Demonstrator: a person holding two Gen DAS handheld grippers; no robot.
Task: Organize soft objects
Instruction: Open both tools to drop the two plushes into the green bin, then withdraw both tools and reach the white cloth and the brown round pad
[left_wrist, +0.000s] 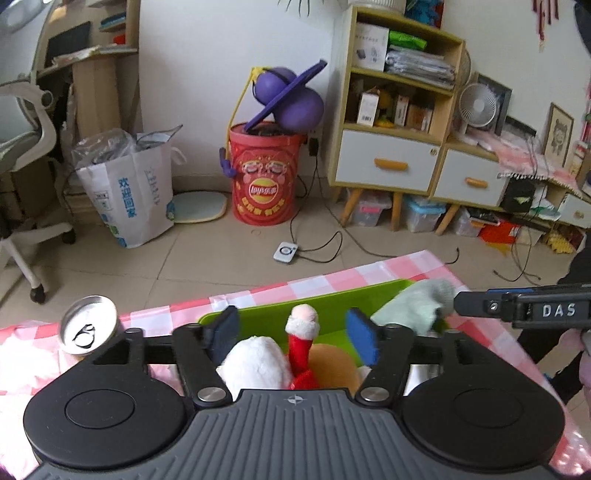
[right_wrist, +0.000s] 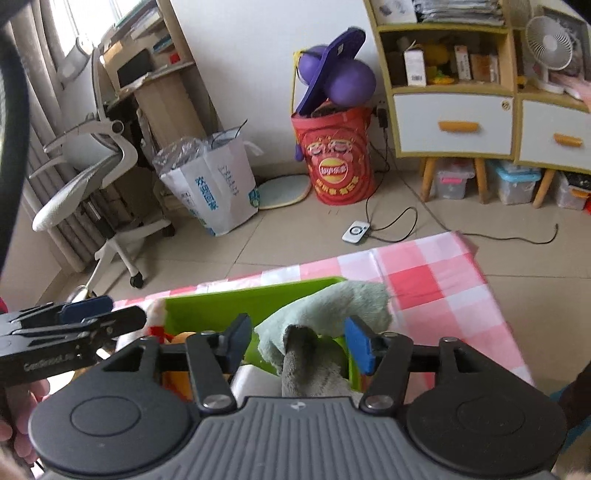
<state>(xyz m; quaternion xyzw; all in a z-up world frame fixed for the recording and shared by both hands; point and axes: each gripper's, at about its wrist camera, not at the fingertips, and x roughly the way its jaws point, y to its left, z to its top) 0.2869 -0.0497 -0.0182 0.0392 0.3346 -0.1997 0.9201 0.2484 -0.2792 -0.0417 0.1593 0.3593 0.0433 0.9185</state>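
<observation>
Tablecloth (right_wrist: 436, 280), pink and white checks, is the biggest thing under me, and its far and right edges drop straight off to tiled floor, so I have little room to overshoot on those sides. On it sits the green bin (right_wrist: 236, 299), and most of the sorting looks done to me: the soft things are already gathered in or over it. My right tongs (right_wrist: 297, 343) hang above the bin's right end with the pads apart, and the mint-green plush (right_wrist: 332, 306) lies between them, draped over the bin's far right corner; I cannot tell whether a pad touches it. I judge that piece still needs settling fully inside.

My left tongs (left_wrist: 295, 332) are also apart, hovering over the white plush (left_wrist: 255, 362), with the small Santa figure (left_wrist: 303, 328) standing up between the pads and something tan beside it, all near the bin's front.

Both tools work close together over one bin, so sideways room is tight. An open drinks can (left_wrist: 88, 325) stands just beside my left pad, easy to knock.
</observation>
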